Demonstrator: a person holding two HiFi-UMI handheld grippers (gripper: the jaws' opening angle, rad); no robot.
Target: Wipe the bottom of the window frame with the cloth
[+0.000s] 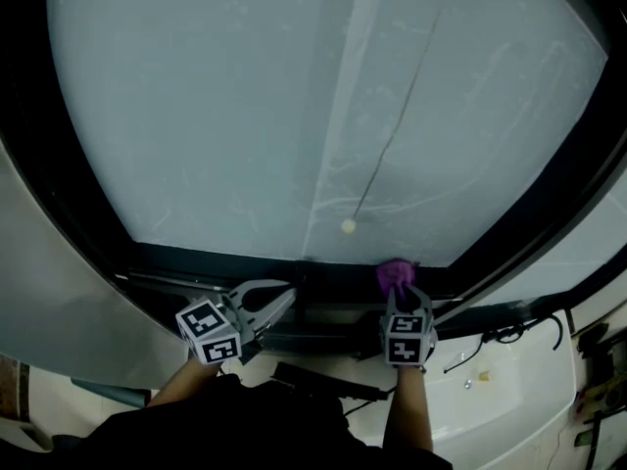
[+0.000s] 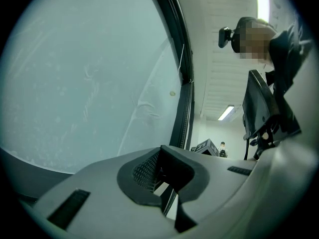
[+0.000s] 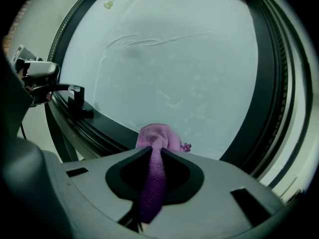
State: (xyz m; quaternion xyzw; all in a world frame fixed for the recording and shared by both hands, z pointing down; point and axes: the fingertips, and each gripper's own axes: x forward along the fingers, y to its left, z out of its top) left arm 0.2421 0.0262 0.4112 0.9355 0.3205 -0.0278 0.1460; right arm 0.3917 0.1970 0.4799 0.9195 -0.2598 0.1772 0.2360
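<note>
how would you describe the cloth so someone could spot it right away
Start at the big frosted window pane and drop to its dark bottom frame. Right of centre, the right gripper holds a bunched cloth up to it. It is the only purple thing there, pinched between the fingers.

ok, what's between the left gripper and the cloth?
Head view: only a bare stretch of the dark window frame bottom rail separates the left gripper from the cloth, which the right gripper clamps.
</note>
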